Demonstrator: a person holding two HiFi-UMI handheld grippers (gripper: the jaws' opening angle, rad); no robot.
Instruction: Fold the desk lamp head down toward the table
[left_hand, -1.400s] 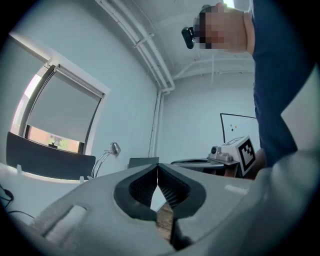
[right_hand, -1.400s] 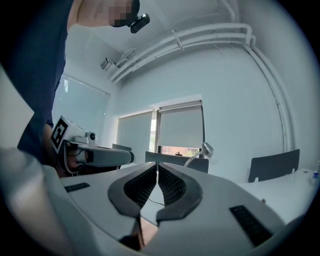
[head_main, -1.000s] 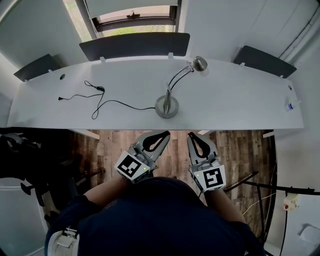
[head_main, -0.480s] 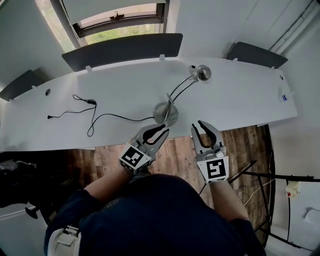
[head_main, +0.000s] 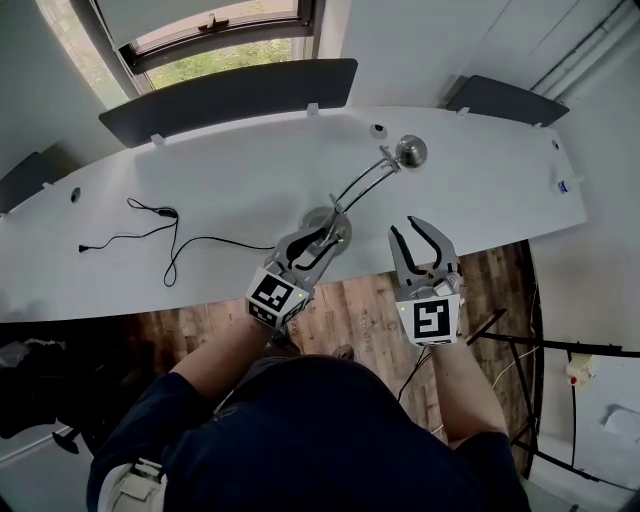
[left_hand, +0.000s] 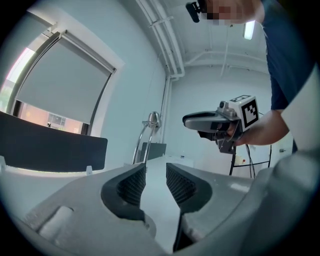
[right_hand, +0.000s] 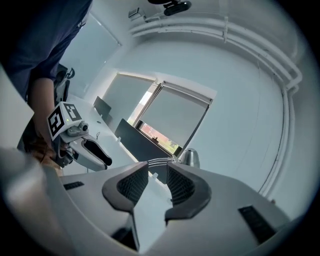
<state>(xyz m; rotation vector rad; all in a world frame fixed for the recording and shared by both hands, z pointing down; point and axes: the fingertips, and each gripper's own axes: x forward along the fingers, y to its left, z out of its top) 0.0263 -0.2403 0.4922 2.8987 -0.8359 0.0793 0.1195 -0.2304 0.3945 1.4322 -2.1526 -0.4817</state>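
Note:
The silver desk lamp stands on the white desk (head_main: 490, 190). Its round base (head_main: 340, 218) is near the front edge, and a curved arm rises to the lamp head (head_main: 410, 152). My left gripper (head_main: 326, 236) reaches over the desk edge right at the base, its jaws opening with nothing between them. My right gripper (head_main: 417, 236) hovers at the desk edge below the lamp head, its jaws also opening and empty. The left gripper view shows the lamp arm (left_hand: 144, 142) straight ahead beyond the gripper (left_hand: 155, 176). In the right gripper view the lamp head (right_hand: 189, 157) sits just past the gripper (right_hand: 157, 178).
A black cable (head_main: 172, 240) runs across the desk's left half toward the lamp base. Dark partition panels (head_main: 230, 90) stand along the desk's far edge below a window (head_main: 215, 30). Wooden floor (head_main: 360, 300) lies under the desk's front edge.
Both grippers have moved forward from over the floor to the desk's front edge. Their jaws have gone from shut to apart. The left one now overlaps the lamp base.

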